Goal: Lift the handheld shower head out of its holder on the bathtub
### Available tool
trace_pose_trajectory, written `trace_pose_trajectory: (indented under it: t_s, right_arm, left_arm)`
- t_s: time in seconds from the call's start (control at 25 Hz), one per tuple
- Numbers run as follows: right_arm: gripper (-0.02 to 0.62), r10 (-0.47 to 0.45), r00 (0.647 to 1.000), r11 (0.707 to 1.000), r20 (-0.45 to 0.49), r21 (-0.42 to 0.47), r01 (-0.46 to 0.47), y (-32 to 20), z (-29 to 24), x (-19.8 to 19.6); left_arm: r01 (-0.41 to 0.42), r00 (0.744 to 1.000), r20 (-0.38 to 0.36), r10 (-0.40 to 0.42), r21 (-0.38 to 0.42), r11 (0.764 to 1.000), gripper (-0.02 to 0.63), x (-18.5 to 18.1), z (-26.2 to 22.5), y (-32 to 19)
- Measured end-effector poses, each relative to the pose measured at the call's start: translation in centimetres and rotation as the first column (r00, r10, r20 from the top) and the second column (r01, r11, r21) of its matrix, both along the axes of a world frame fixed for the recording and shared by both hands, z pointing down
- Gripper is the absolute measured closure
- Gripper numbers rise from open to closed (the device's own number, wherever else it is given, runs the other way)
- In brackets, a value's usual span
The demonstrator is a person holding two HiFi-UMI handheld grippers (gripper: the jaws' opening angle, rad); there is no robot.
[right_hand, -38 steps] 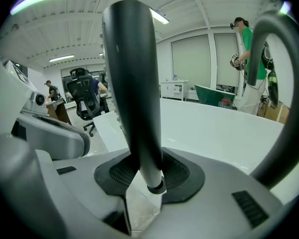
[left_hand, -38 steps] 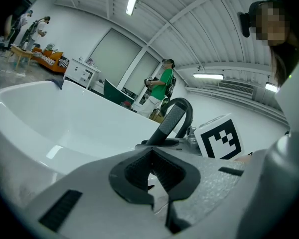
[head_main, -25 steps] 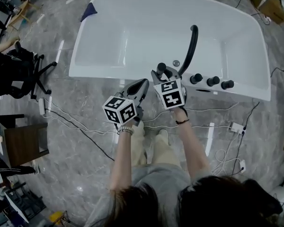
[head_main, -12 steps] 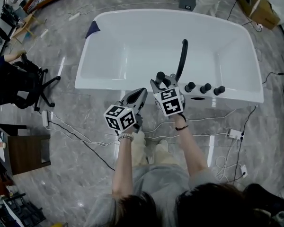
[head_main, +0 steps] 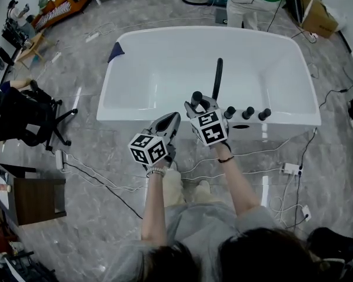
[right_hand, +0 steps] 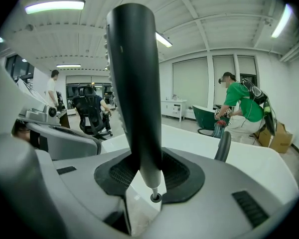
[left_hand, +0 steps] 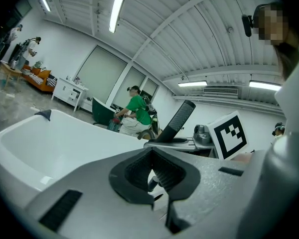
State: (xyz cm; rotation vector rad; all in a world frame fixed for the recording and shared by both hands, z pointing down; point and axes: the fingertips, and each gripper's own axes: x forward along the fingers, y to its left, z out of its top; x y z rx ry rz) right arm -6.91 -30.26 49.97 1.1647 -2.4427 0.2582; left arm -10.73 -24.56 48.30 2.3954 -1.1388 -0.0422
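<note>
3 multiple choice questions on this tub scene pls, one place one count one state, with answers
1. Where on the white bathtub is the dark blue object?
A) far left corner
B) near right rim
C) beside the knobs

2. How many black knobs stand on the near rim?
A) two
B) three
C) five

3. What is the right hand-held gripper doing?
A) open, empty
B) shut on the shower head
C) shut on a knob

1 A: it lies at that corner.
2 B: three stand in a row.
3 B: its jaws clamp the black handle.
</note>
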Motion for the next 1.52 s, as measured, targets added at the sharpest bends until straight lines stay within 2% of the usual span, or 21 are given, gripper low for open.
trace_pose_trajectory:
  t_s: [0.8,1.52]
  right_arm:
    - [0.465,-0.029,0.999,0.992,0.016,0.125,0.027,3.6,-8.8,1.4]
    - [0.465,-0.04,0.998,0.979,0.049,0.2,0.029,7.3,-14.0,4.0]
  left_arm:
    - [-0.057,0.998,0.043,0.051,0.152,0.987,0.601,1.7,-7.9,2.4]
    - [-0.096,0.994,0.067,0.082,0.236,0.967,0.601,3.7,-11.4,5.5]
